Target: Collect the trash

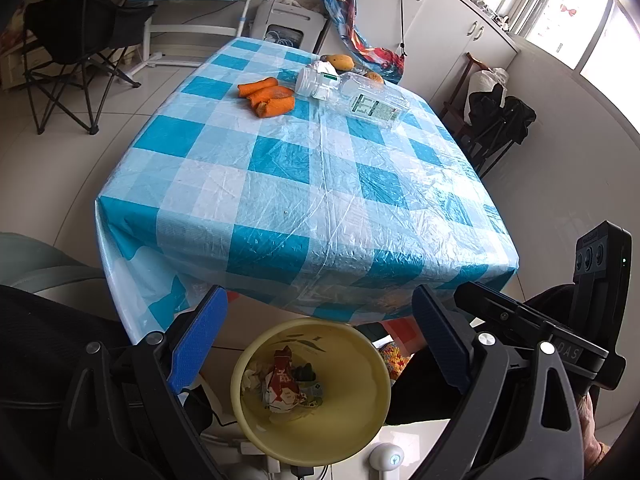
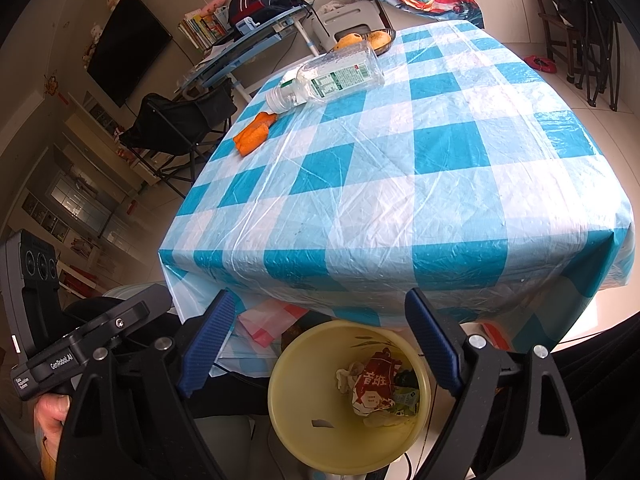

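A yellow bin (image 1: 352,412) (image 2: 304,392) stands on the floor under the near edge of the table. It holds a crumpled red-and-white wrapper (image 1: 284,384) (image 2: 376,384) and other scraps. My left gripper (image 1: 319,300) hovers above the bin, open, with nothing between its blue pads. My right gripper (image 2: 319,300) hangs over the same bin, also open and empty. At the far end of the checked tablecloth lie orange peels (image 1: 268,98) (image 2: 254,134) and a clear plastic bottle (image 1: 376,102) (image 2: 332,76) on its side. A smaller clear jar (image 1: 316,80) lies beside the bottle.
Yellow fruit (image 1: 338,62) (image 2: 364,40) sits at the table's far edge. A black folding chair (image 1: 72,40) stands at the far left, with a dark chair (image 1: 496,120) at the right. A power strip and cables (image 1: 384,456) lie on the floor by the bin. A striped bag (image 2: 272,320) hangs under the table.
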{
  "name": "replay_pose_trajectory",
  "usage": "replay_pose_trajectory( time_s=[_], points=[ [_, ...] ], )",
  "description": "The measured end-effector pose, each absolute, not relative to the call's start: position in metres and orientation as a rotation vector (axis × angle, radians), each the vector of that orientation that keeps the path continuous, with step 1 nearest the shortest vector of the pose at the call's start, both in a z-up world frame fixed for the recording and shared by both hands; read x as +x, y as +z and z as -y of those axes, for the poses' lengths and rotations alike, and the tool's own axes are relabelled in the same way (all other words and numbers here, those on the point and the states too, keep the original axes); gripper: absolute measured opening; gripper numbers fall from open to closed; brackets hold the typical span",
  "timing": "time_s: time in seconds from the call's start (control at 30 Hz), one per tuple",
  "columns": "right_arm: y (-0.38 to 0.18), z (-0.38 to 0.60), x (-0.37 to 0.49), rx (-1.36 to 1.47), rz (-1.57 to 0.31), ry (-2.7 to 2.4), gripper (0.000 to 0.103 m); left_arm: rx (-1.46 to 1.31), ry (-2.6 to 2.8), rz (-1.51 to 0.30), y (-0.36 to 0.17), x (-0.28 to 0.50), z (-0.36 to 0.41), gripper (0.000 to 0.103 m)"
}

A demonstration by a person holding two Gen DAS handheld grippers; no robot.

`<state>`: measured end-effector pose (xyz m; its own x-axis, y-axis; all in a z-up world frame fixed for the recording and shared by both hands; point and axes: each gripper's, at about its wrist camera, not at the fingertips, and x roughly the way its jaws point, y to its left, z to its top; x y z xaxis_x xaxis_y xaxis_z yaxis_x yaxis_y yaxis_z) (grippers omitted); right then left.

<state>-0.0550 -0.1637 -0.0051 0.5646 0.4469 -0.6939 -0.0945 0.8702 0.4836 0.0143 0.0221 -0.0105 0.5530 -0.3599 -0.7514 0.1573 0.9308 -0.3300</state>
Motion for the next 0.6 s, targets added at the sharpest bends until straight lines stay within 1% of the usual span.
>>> replay_pose_trajectory(
  time_s=[0.6],
  points=[
    [-0.0049, 0.1632, -0.0554, 0.419, -0.921, 0.329, 0.084, -0.237, -0.309, -0.939, -0.0101, 0.0151, -0.0235, 0.09]
  ],
)
